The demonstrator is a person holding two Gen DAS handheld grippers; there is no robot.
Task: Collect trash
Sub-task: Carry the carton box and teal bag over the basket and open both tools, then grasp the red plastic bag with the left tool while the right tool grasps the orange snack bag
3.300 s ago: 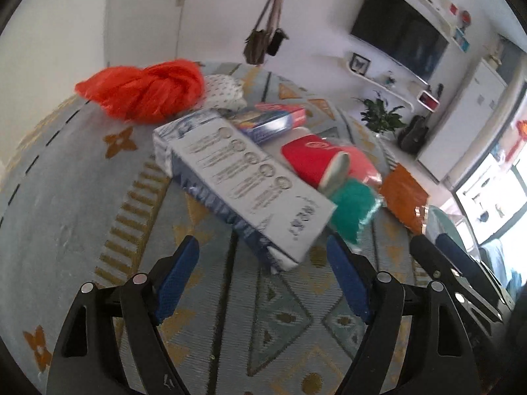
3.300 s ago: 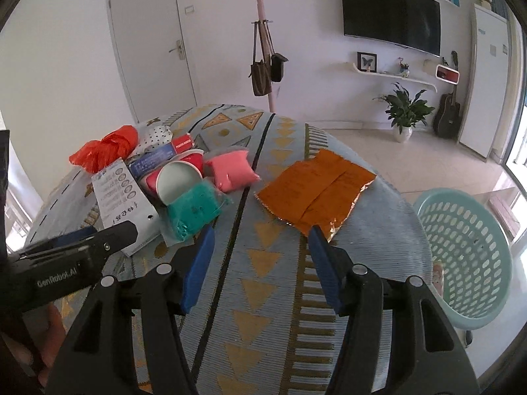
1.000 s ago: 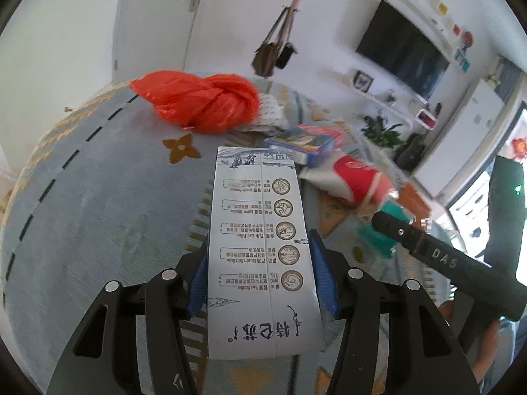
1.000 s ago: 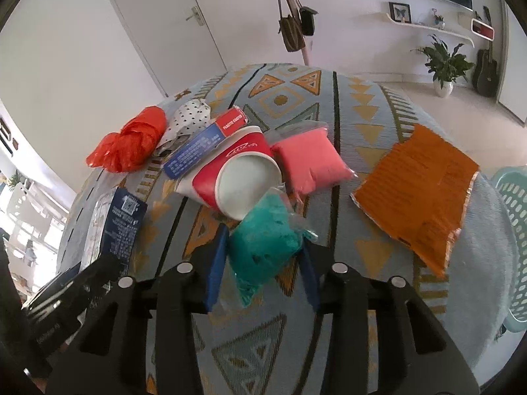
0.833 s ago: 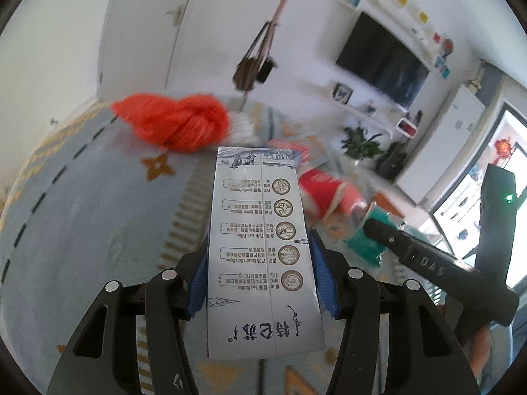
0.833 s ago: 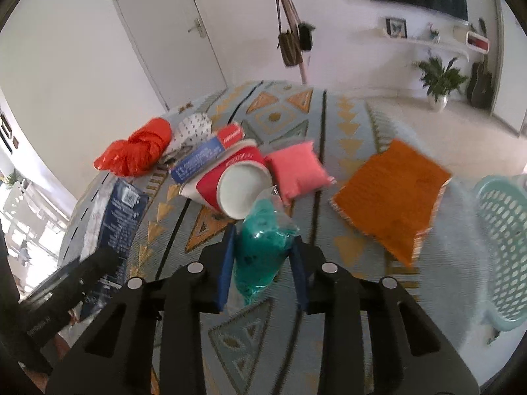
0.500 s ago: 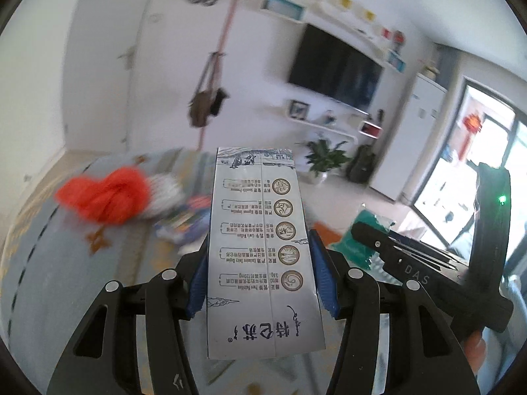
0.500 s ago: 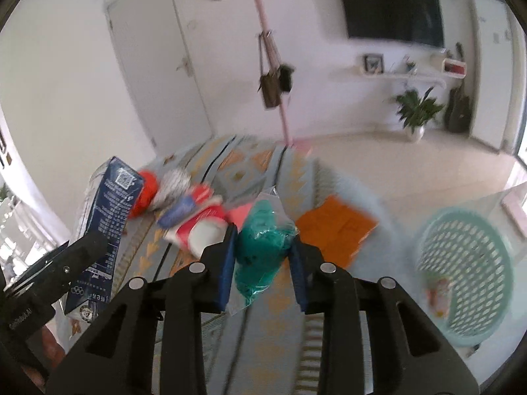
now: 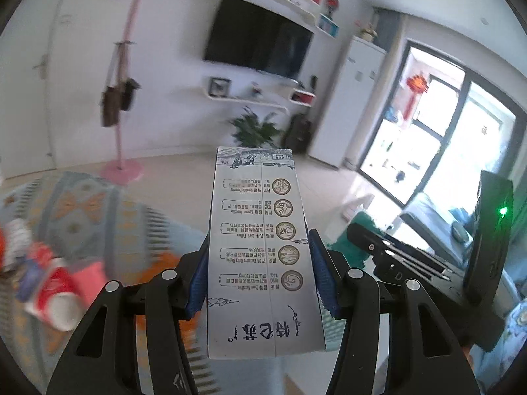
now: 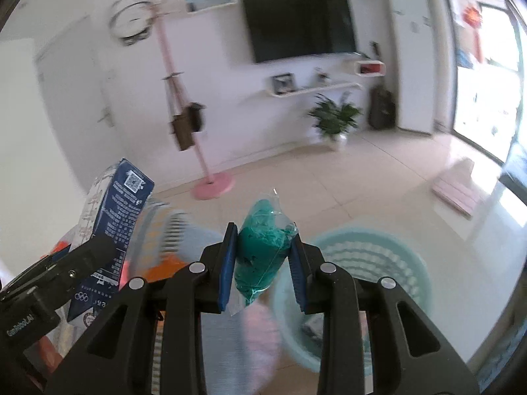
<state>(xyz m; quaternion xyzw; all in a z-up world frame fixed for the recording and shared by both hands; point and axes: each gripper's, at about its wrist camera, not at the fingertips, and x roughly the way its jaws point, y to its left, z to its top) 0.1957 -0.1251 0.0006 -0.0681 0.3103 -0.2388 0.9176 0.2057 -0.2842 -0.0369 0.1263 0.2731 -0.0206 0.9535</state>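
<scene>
I am in the carry step. My left gripper (image 9: pixel 260 283) pinches the carton (image 9: pixel 262 247), my right gripper (image 10: pixel 262 263) pinches the green bag (image 10: pixel 260 256). The basket (image 10: pixel 378 253) lies at 4 o'clock of the bag; next I must bring both over it.

— What does each hand-held gripper look like?
— The left hand-held gripper (image 9: pixel 260 273) and the right hand-held gripper (image 10: pixel 263 263): black plastic frames, blue ribbed pads, silver screws; white lettering and a green light on the bodies.
</scene>
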